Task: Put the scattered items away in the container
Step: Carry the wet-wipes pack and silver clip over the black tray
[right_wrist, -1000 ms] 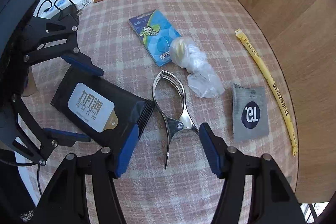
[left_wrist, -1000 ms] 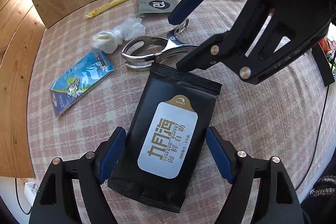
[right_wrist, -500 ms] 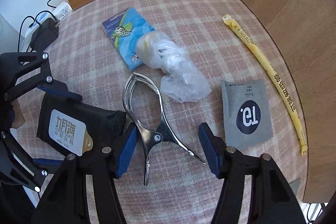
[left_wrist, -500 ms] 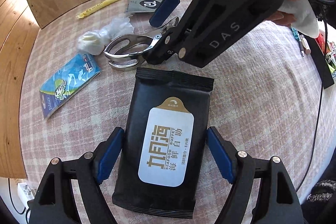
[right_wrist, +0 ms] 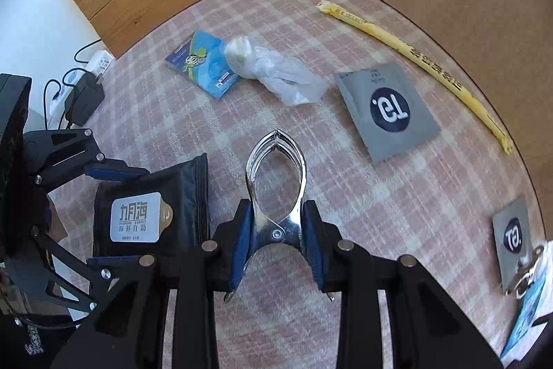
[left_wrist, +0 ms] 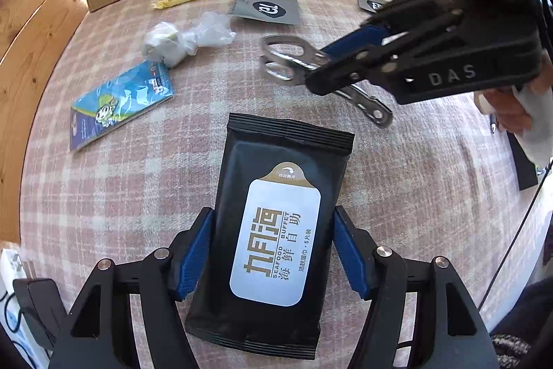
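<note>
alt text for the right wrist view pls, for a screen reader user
The right claw, looking down at a pink checked cloth, is closing its blue pads on the pivot of a metal clamp. At left, the left claw straddles a black wipes pack; a grey sachet and yellow stick packet lie beyond.

The right gripper point(right_wrist: 276, 230), formerly wide open beside the metal clamp point(right_wrist: 275, 182), now straddles its handles, jaws closing against them. The left gripper point(left_wrist: 273, 251) jaws are closing onto the black wipes pack point(left_wrist: 276, 230).
</note>
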